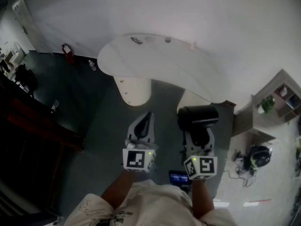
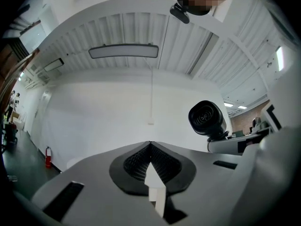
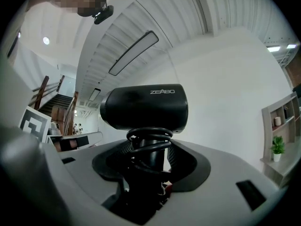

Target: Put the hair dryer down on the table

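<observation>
A black hair dryer (image 1: 197, 117) stands upright in my right gripper (image 1: 199, 140), whose jaws are shut on its handle with the cord coiled round it. In the right gripper view the barrel (image 3: 145, 106) lies crosswise above the jaws. My left gripper (image 1: 143, 126) is shut with nothing in it, its pads meeting at a point (image 2: 150, 149); it sees the hair dryer (image 2: 207, 119) off to its right. Both grippers point upward, held above the floor in front of the white table (image 1: 188, 69).
The white curved table rests on a round pedestal (image 1: 136, 91). Small items (image 1: 136, 40) lie near its far edge. A fire extinguisher (image 1: 67, 51) stands by the wall at left. A shelf unit with a plant (image 1: 277, 100) is at the right, with a helmet (image 1: 258, 157) on the floor.
</observation>
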`<state>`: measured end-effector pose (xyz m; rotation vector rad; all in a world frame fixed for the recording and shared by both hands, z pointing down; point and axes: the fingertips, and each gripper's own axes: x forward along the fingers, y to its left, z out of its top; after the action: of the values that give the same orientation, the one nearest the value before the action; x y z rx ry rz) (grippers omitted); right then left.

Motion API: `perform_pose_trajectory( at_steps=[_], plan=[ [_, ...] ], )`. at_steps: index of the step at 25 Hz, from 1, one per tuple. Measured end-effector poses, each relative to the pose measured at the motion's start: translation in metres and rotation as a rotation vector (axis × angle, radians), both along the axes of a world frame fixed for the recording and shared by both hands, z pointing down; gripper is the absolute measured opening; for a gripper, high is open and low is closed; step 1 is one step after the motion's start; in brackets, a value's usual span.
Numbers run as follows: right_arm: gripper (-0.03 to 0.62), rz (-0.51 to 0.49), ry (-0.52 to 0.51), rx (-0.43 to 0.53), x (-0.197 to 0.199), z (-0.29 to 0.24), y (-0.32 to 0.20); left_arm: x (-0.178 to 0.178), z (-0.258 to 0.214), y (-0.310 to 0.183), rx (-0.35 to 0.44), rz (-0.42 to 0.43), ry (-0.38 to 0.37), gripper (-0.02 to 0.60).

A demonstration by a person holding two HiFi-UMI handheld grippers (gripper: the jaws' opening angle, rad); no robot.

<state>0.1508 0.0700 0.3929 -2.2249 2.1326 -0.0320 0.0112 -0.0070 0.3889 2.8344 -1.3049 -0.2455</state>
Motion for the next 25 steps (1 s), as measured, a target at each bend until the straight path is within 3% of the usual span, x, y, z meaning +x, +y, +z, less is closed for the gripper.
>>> perform_pose_trajectory(
  at_steps=[8,16,25],
  plan=[
    [0.239,-0.028,0.009,0.005,-0.007,-0.015,-0.126,-0.007,-0.01,-0.12,-0.005,-0.037,0.004,-0.005],
    [0.239,-0.064,-0.016,-0.023,-0.002,0.004,-0.212,-0.013,0.002,-0.197,-0.016,-0.097,-0.019,-0.005],
    [0.239,-0.119,-0.019,-0.069,0.043,0.03,-0.336,0.022,0.007,-0.306,0.007,-0.172,-0.03,-0.005]
  ],
)
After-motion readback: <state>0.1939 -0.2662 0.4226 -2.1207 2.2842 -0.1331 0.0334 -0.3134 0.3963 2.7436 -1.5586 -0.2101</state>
